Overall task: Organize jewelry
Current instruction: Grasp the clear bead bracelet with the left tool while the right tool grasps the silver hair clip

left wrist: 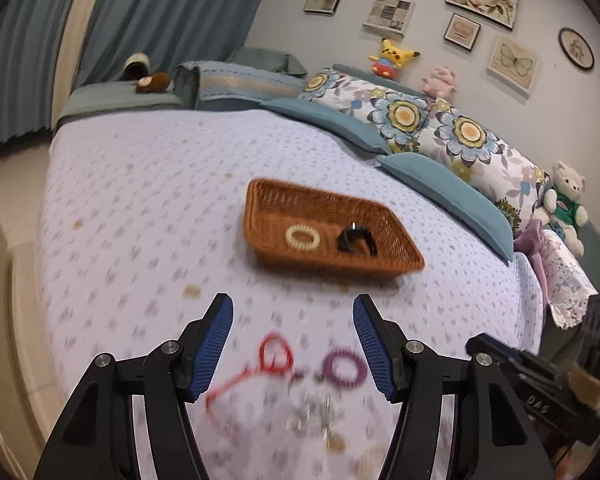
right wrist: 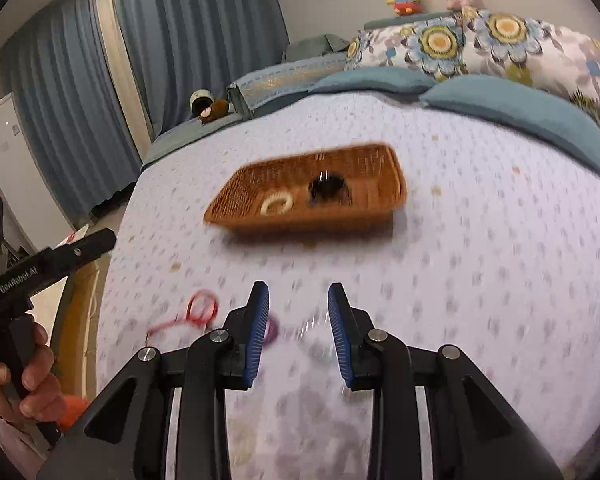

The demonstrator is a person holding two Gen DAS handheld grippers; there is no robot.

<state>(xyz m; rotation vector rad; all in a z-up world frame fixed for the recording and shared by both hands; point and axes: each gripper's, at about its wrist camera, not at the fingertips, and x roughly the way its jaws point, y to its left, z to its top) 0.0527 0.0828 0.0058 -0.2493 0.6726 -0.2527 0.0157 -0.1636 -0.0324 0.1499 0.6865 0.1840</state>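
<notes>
A brown wicker basket [left wrist: 380,266] sits mid-bed and holds a cream coil hair tie [left wrist: 302,238] and a black clip [left wrist: 356,242]; it also shows in the right wrist view [right wrist: 376,178]. On the bedspread in front lie a red cord bracelet [left wrist: 274,356], a purple coil hair tie [left wrist: 345,366] and a blurred silvery piece [left wrist: 314,414]. My left gripper [left wrist: 293,306] is open and empty above them. My right gripper [right wrist: 298,292] is open and empty, the purple tie [right wrist: 272,330] behind its left finger, the red cord [right wrist: 200,308] to its left.
The bed has a dotted lavender bedspread [left wrist: 140,208], blue and floral pillows [left wrist: 440,120] and plush toys [left wrist: 394,58] along the far side. Curtains [right wrist: 180,40] hang at the left. The bed's edge drops off at the left. The other gripper's body [left wrist: 540,384] is at the right.
</notes>
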